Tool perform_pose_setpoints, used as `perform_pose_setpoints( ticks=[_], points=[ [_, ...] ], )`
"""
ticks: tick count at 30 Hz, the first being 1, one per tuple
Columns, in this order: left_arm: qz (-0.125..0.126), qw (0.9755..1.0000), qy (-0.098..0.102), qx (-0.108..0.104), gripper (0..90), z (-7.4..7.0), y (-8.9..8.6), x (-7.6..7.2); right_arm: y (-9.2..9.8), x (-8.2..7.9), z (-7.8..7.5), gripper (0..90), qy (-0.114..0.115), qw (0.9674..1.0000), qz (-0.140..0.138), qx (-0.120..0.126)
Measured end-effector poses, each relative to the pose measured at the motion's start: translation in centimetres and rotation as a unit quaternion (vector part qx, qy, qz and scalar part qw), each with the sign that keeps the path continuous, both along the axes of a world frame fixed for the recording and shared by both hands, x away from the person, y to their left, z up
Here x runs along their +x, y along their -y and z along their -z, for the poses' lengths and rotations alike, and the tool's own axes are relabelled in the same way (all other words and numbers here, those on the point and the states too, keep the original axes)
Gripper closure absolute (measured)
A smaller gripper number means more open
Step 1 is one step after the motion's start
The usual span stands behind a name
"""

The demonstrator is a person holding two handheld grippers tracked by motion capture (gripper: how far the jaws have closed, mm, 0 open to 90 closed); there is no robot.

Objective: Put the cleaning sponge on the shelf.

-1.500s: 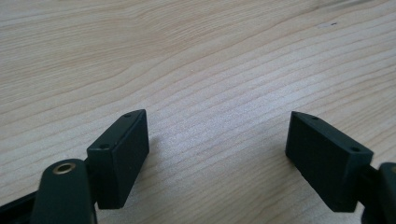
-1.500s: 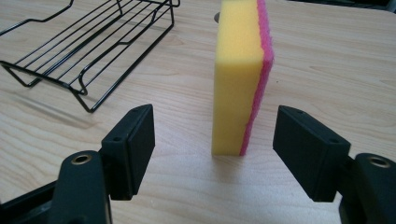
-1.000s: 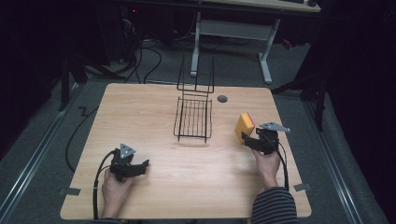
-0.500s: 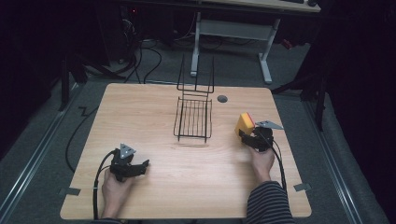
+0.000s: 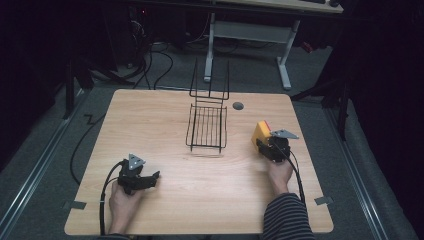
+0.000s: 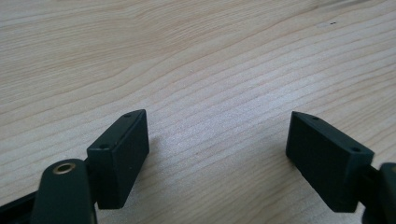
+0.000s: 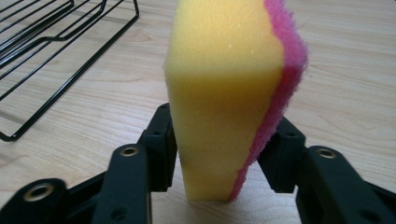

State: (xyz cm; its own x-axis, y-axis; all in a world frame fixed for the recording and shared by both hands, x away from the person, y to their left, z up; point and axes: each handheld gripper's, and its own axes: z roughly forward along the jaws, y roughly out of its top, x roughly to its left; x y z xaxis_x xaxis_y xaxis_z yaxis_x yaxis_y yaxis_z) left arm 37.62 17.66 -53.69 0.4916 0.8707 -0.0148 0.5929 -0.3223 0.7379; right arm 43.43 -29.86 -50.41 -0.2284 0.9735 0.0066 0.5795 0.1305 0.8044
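Right gripper (image 7: pixel 219 154) is clenched on a yellow sponge with pink scouring face (image 7: pixel 229 84), pinched across its thickness, standing upright right of the wire rack (image 5: pixel 207 125), probably for insertion. Left gripper (image 6: pixel 217 154) rests spread, empty, on the table (image 6: pixel 196 56).

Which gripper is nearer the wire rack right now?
Right. The right gripper, shut on the sponge, sits just off the wire rack on its right side. The left gripper, open, rests at the table's near left, farther from the rack.
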Motion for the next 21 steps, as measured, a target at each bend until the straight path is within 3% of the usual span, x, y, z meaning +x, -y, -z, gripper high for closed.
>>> perform_pose_setpoints(
  ticks=[5,21],
  points=[
    [0.000,1.0000,0.000,0.000,21.9,0.0,0.0,0.0,0.0,-0.1,-0.1,60.5,0.001,1.0000,0.000,0.000],
    [0.000,1.0000,0.000,-0.001,22.1,0.0,0.0,0.0,0.3,-0.8,-1.3,61.0,0.015,0.9998,-0.015,0.006]
  ],
)
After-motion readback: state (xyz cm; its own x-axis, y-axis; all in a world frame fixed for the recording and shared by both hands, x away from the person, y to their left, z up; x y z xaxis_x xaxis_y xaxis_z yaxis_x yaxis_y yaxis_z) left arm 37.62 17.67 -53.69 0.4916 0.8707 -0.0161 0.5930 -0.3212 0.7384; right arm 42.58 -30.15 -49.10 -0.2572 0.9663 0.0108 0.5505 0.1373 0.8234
